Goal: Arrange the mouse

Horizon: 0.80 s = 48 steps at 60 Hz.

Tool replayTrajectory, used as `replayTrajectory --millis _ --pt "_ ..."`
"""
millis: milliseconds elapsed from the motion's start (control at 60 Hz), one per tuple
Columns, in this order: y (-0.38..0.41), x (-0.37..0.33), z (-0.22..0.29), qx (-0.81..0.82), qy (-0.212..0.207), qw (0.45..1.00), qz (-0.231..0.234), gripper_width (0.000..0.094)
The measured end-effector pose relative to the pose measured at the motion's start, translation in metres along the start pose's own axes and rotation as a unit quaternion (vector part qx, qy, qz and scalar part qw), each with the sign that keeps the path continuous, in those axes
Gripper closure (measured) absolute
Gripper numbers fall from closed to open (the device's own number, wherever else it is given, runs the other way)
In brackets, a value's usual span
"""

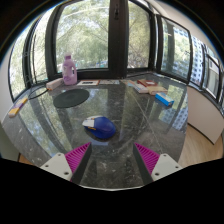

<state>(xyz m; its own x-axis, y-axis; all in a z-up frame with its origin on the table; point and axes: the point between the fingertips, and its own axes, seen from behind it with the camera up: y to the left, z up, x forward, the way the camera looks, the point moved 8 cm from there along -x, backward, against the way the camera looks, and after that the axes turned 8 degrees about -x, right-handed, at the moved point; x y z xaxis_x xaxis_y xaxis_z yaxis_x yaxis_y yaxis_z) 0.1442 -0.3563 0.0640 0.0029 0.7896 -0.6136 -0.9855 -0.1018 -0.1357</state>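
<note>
Gripper was open, holding nothing. Mouse sat just ahead of its fingers on the glass desk, well clear of the desk's edges.

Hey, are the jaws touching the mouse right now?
Apart. The gripper view shows the gripper open, with bare glass table between its pink pads and the blue mouse, which sits just ahead of them.

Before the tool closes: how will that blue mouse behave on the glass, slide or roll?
The blue mouse looks rigid and light, probably easy to lift. On the glass table it would likely slide, not roll. Its rounded shell may slip between the open tool pads.
</note>
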Motion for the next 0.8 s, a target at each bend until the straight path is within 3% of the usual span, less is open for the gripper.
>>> replayTrajectory --millis 217,500,633,700,800 --pt "0.019 0.075 0.039 -0.013 -0.006 1.0 0.027 0.0077" --pt "0.001 0.131 0.066 0.005 0.002 1.0 0.01 0.0105" --pt "-0.002 0.136 0.069 0.005 -0.004 1.0 0.008 0.0254" --pt "0.003 0.138 0.07 -0.005 -0.011 1.0 0.015 0.0426" --pt "0.005 0.138 0.07 -0.007 -0.011 1.0 0.0 0.0483"
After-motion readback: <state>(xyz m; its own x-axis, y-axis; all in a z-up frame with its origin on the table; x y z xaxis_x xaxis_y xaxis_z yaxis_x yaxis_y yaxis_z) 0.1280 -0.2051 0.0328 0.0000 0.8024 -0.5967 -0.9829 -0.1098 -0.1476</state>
